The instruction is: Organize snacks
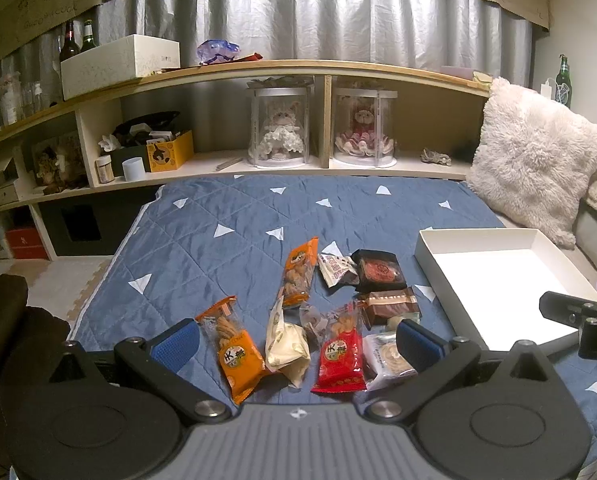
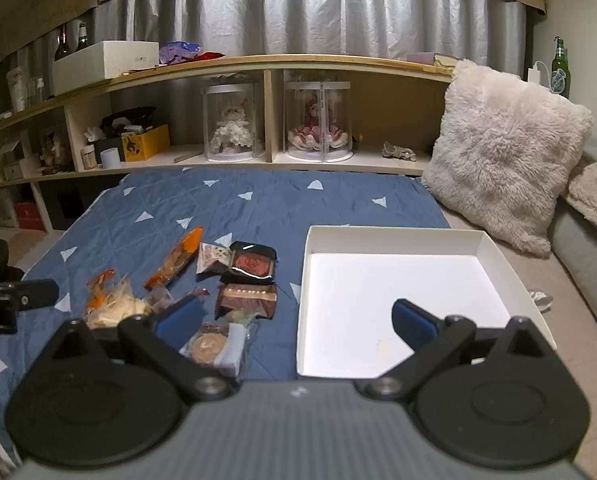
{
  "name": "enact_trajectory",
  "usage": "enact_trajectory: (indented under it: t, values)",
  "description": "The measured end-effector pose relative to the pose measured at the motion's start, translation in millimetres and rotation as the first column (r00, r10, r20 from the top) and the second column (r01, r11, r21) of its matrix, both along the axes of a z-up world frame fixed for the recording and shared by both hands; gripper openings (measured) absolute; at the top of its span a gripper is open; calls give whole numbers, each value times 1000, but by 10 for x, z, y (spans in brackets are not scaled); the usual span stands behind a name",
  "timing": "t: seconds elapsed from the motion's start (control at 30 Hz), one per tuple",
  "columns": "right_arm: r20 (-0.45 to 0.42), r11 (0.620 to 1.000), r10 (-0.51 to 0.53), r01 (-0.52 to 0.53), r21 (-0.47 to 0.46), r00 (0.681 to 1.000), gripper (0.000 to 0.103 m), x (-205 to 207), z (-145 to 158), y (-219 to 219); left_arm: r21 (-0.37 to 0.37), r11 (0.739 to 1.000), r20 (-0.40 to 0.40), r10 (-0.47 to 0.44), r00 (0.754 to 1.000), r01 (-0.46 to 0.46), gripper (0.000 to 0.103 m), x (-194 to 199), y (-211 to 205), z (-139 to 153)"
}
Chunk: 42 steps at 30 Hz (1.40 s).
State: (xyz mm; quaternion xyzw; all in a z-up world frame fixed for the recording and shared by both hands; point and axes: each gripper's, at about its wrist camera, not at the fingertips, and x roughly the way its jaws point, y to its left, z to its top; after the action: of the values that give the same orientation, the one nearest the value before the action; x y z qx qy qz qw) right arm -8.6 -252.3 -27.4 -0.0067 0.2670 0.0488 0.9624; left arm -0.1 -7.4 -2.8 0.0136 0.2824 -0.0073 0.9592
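Snacks (image 1: 298,320) loose on blue quilt (image 1: 218,216) beside white tray (image 2: 390,240) — both hand-held grippers, left (image 1: 298,340) and right (image 2: 296,320), agape, empty.

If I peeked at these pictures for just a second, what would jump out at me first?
Probably the heap of bright snack packets scattered on the blue quilt, especially the orange and red ones nearest the open left gripper. Right beside them sits a big white box, glowing and empty. Behind, two dressed-up dolls in clear cases stand on the shelf.
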Motion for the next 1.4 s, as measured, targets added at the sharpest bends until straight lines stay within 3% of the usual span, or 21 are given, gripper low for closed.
enact_trajectory:
  t: [1.4]
  values:
    - [-18,1000,13,-13,-17,1000,102,39,-14,17,-10,1000,-5,-10,1000,10,103,-11,-77,-64]
